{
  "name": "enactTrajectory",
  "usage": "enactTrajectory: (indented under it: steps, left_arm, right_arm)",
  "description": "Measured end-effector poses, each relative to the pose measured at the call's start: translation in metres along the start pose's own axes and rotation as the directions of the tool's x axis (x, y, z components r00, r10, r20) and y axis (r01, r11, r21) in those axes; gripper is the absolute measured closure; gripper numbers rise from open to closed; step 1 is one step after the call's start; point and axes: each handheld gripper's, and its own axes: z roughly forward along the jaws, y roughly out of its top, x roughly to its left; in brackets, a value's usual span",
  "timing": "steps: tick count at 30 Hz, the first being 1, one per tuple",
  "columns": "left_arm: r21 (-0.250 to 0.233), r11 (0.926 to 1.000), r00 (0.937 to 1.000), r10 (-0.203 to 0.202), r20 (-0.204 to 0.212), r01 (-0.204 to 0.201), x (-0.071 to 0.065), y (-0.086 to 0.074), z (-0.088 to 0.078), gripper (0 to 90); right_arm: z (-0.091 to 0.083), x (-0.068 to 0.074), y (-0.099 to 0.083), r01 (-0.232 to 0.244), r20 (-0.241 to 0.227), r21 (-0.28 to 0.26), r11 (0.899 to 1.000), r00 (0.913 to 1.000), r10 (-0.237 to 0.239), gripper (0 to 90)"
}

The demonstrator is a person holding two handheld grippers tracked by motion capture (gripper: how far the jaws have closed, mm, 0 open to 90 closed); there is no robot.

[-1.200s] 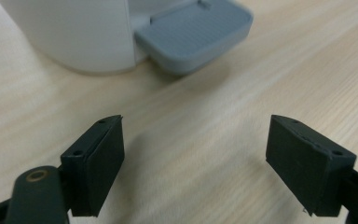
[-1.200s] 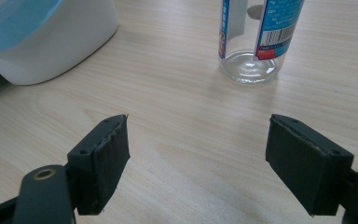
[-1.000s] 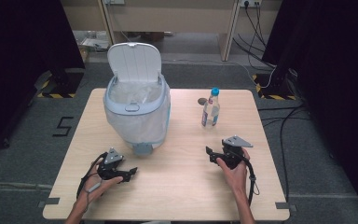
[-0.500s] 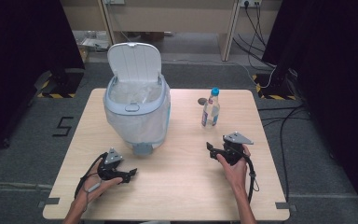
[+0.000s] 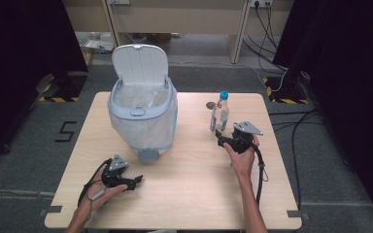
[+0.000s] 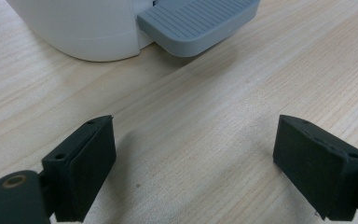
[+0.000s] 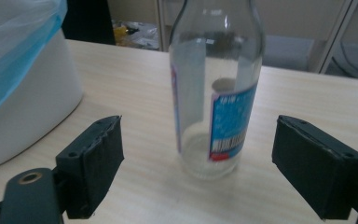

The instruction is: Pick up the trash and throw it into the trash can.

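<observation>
In the high view the table (image 5: 184, 194) takes the middle and lower frame. The bin (image 5: 143, 114) stands on it left of centre, its lid (image 5: 140, 65) tilted up behind and its pedal (image 5: 148, 155) at the lower front. The bottle (image 5: 220, 112) stands upright right of centre, apart from the bin. The right gripper (image 5: 219, 137) sits just below the bottle. The left gripper (image 5: 135, 183) lies at lower left, below the pedal. A cabinet (image 5: 184, 19) runs along the top, behind the table.
</observation>
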Motion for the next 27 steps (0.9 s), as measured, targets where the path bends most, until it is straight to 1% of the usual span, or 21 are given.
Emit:
enactTrajectory:
  steps: [1,2,3,7,8,9,10,11,14,17,18,21,22,27]
  left_arm:
    - [0.000,1.0000,1.0000,0.000,0.000,0.000,0.000,0.000,0.000,12.2]
    - [0.000,1.0000,1.0000,0.000,0.000,0.000,0.000,0.000,0.000,12.2]
    - [0.000,1.0000,1.0000,0.000,0.001,0.000,0.000,0.000,0.000,12.2]
    - [0.000,1.0000,1.0000,0.000,0.001,0.000,0.000,0.000,0.000,12.2]
    - [0.000,1.0000,1.0000,-0.001,0.001,0.001,0.000,0.000,0.000,12.3]
    - [0.000,1.0000,1.0000,-0.001,0.001,0.001,0.000,0.000,0.000,12.3]
    - [0.002,1.0000,1.0000,-0.001,0.002,0.001,0.000,0.000,0.000,12.3]
    - [0.002,1.0000,1.0000,-0.001,0.002,0.001,0.000,0.000,0.000,12.3]
    - [-0.003,1.0000,1.0000,-0.004,0.002,0.004,0.000,0.000,0.000,12.3]
    - [-0.001,1.0000,1.0000,-0.001,0.001,0.001,0.000,0.000,0.000,12.3]
    - [-0.001,1.0000,1.0000,-0.001,0.001,0.001,0.000,0.000,0.000,12.3]
    - [-0.002,1.0000,1.0000,-0.003,0.002,0.003,0.000,0.000,0.000,12.3]
    - [-0.001,1.0000,1.0000,-0.001,0.000,0.001,0.000,0.000,0.000,12.3]
    - [-0.001,1.0000,1.0000,-0.004,0.002,0.004,0.000,0.000,0.000,12.5]
  right_arm:
    - [0.000,0.000,0.000,0.000,0.000,0.000,1.000,1.0000,0.000,17.1]
    - [0.007,-0.002,0.006,0.006,0.008,-0.004,1.000,0.9999,-0.006,17.3]
    - [0.007,-0.002,0.006,0.006,0.008,-0.004,1.000,0.9999,-0.006,17.3]
    - [0.021,-0.008,0.011,0.009,0.031,0.016,1.000,0.9995,-0.010,17.4]
    - [0.028,-0.010,0.009,0.008,0.039,0.021,1.000,0.9992,-0.009,17.4]
    - [0.028,-0.010,0.009,0.008,0.039,0.021,1.000,0.9992,-0.009,17.4]
    - [0.034,-0.011,0.007,0.005,0.032,0.021,1.000,0.9995,-0.005,17.4]
    - [0.034,-0.011,0.007,0.005,0.032,0.021,1.000,0.9995,-0.005,17.4]
    - [0.042,-0.010,0.004,0.012,0.029,0.027,1.000,0.9995,-0.013,17.4]
    - [0.051,-0.010,0.002,0.012,0.036,0.035,0.999,0.9992,-0.014,17.5]
    - [0.051,-0.010,0.002,0.012,0.036,0.035,0.999,0.9992,-0.014,17.5]
    - [0.058,-0.010,0.000,0.002,0.036,0.035,0.999,0.9993,-0.003,17.9]
    - [0.060,-0.010,-0.001,0.008,0.037,0.040,0.999,0.9993,-0.009,18.0]
    - [0.070,-0.011,-0.007,0.005,0.047,0.050,0.999,0.9989,-0.008,20.7]
